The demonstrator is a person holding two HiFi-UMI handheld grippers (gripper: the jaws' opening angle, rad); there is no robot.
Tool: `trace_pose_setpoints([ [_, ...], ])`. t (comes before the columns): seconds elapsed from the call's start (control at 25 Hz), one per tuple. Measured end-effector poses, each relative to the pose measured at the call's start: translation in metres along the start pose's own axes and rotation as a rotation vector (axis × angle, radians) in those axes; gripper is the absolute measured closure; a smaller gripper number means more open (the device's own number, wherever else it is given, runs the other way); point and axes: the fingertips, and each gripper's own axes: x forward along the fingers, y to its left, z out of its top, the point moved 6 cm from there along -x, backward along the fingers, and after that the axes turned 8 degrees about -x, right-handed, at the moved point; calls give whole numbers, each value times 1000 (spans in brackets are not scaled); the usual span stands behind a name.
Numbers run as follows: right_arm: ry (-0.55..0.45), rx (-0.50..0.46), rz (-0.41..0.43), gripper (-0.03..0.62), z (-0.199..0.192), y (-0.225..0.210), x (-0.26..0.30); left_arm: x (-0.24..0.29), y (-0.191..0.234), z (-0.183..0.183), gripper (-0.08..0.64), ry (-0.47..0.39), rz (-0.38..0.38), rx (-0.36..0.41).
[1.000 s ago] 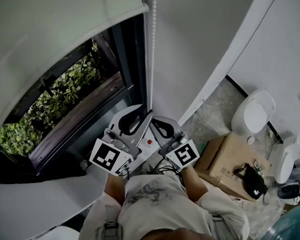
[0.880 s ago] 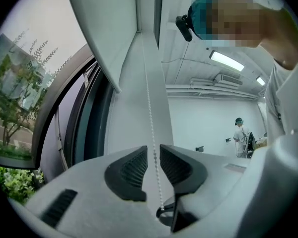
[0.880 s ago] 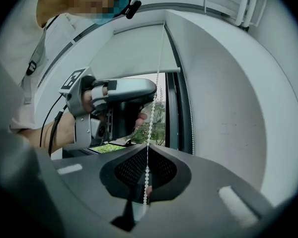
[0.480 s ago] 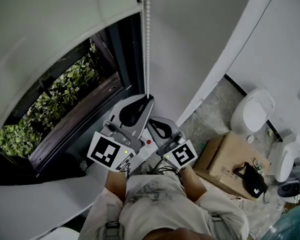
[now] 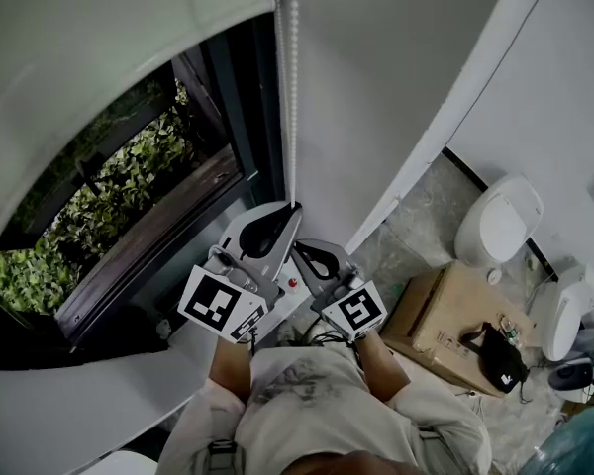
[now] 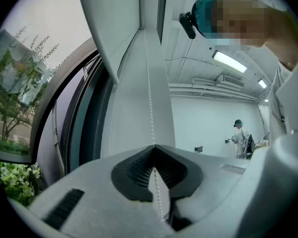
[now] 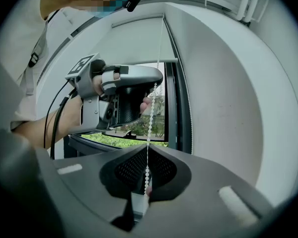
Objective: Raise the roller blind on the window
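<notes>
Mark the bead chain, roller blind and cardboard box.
bead chain (image 5: 289, 87): head view, upper stretch of the strand.
roller blind (image 5: 99, 28): head view, fabric above its lower edge.
cardboard box (image 5: 441, 315): head view, top face.

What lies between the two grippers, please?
A stretch of bead chain, shown in the right gripper view, running from the right gripper up into the closing jaws of the left gripper.

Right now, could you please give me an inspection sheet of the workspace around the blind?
Surface: dark window sill; pale floor.
Job's things: roller blind partly raised; bead chain hangs beside the window.
Clutter: cardboard box with a black item on it.
Grippers: left gripper closing on the chain; right gripper shut on it, lower down.
Cables: black cable at the left gripper.
Surroundings: greenery outside; second person far off.
</notes>
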Motion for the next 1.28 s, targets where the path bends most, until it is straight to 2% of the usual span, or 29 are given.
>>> trace_pose_setpoints([
  [0.44,73,25,15,579,-33,5,-4,-3,4,-31,548,49,16,-40],
  [0.64,124,67,15,580,-43,7,-5,-6,7,-42,548,72,25,-52],
  [1.28,226,95,33,580,-81,19,-10,-16,10,-83,548,140,54,-114],
])
